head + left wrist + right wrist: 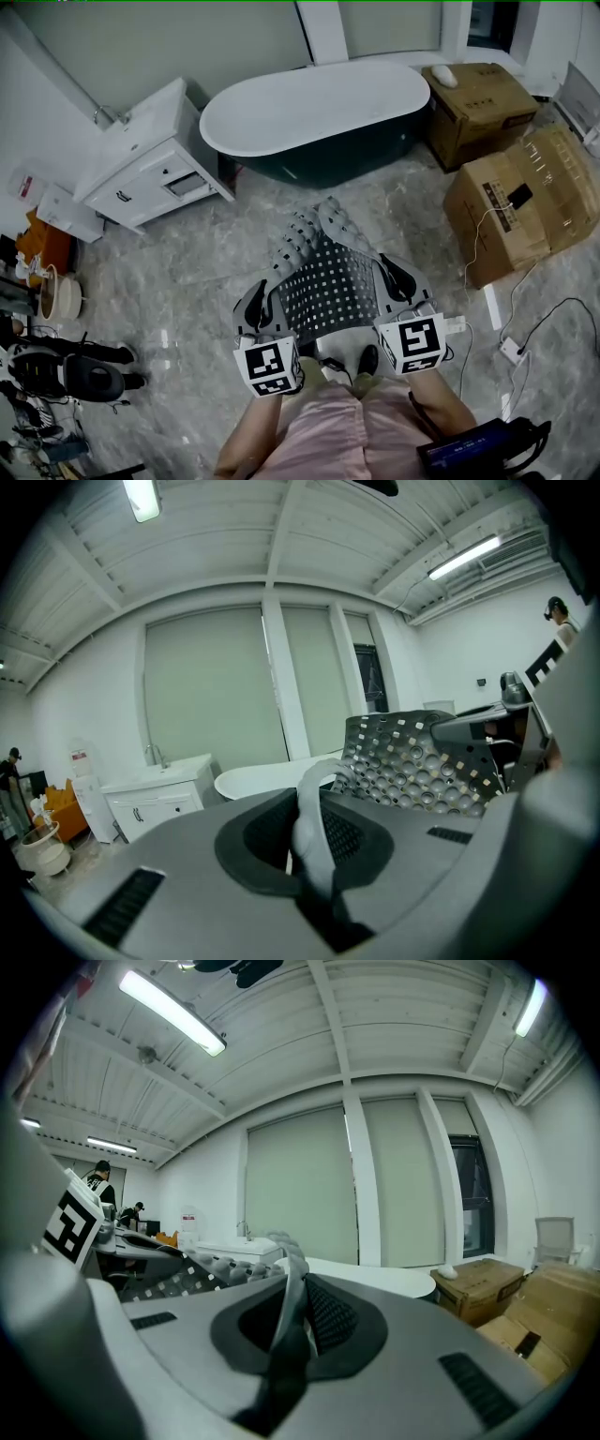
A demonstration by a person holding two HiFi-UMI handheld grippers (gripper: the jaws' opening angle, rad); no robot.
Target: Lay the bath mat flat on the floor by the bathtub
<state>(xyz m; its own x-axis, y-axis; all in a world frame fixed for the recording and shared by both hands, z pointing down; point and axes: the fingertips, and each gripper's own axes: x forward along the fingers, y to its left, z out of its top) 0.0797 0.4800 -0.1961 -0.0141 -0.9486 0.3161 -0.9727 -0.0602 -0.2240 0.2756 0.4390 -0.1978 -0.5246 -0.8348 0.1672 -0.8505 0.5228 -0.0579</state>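
The bath mat (330, 277) is gripped at its near corners by the closed left claw (263, 307) and right claw (397, 283), its length pointed toward the bathtub (319, 117).

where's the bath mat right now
Head view, centre: the mat is held up between the left gripper and right gripper, short of the bathtub.

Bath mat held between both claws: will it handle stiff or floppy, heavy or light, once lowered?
Probably floppy: the bath mat droops and curls at its far end. Likely light, since the left claw and right claw carry it by thin edge pinches. Its dimpled surface may grip the floor.
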